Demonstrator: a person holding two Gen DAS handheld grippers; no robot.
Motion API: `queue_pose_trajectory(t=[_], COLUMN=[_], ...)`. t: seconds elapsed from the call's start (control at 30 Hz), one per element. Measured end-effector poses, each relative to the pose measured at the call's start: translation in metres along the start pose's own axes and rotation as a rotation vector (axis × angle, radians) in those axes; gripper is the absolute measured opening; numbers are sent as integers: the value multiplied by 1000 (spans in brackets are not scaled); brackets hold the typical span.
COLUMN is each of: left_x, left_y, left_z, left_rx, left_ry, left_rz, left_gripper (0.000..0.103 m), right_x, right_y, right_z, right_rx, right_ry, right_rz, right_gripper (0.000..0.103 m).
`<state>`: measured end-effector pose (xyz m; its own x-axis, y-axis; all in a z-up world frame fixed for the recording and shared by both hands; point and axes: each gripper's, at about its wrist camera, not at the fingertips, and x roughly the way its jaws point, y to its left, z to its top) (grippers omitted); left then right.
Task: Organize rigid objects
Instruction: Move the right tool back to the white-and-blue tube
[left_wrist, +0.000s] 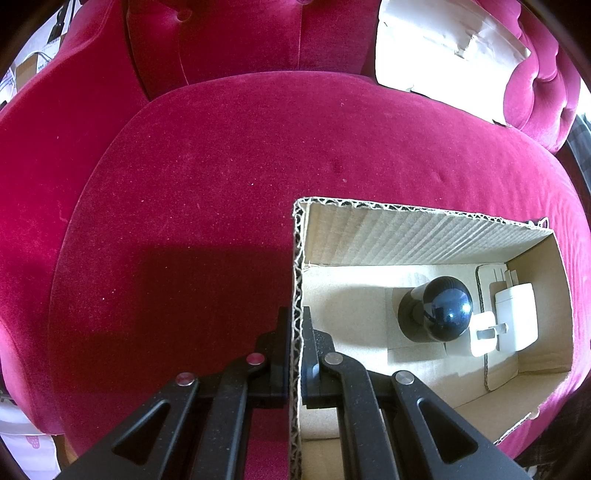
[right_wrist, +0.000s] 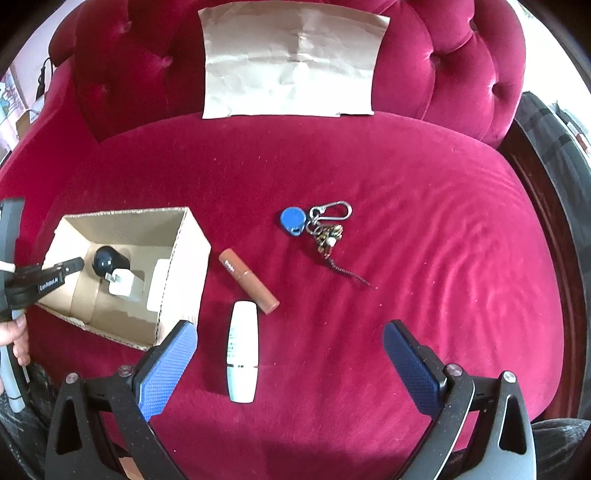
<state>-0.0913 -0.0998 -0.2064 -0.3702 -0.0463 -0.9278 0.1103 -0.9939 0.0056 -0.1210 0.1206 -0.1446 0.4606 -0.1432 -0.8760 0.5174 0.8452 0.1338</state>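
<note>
An open cardboard box (left_wrist: 424, 225) stands on the red velvet seat. My left gripper (left_wrist: 295, 314) is shut on the box's left wall, one finger outside and one inside. Inside the box are a dark round-topped bottle (left_wrist: 439, 314) and a white charger (left_wrist: 513, 317). In the right wrist view the box (right_wrist: 184, 258) is at the left, with the left gripper (right_wrist: 70, 266) clamped on its far wall. My right gripper (right_wrist: 290, 343) hangs open above the seat. A white tube (right_wrist: 242, 350) lies between its blue pads (right_wrist: 170, 362), nearer the left one. A brown tube (right_wrist: 247, 280) and a key bunch with a blue fob (right_wrist: 314, 225) lie beyond.
A creased paper bag (right_wrist: 291, 62) leans against the tufted backrest (right_wrist: 461, 74). A person's hand (right_wrist: 16, 339) holds the left gripper's handle at the left edge. The seat cushion (right_wrist: 443, 277) drops off at the right beside a dark wooden frame.
</note>
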Motion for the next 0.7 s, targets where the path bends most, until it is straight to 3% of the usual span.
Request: queue_pose_trajectory(t=[0.7], left_x=[1], left_y=[3], left_z=[3], left_rx=[0], left_ry=[1], left_rz=[-2], left_gripper=[3], right_x=[33], right_y=[15], right_z=[-15], right_rx=[-82], right_ry=[105], right_rz=[13], right_gripper=[103])
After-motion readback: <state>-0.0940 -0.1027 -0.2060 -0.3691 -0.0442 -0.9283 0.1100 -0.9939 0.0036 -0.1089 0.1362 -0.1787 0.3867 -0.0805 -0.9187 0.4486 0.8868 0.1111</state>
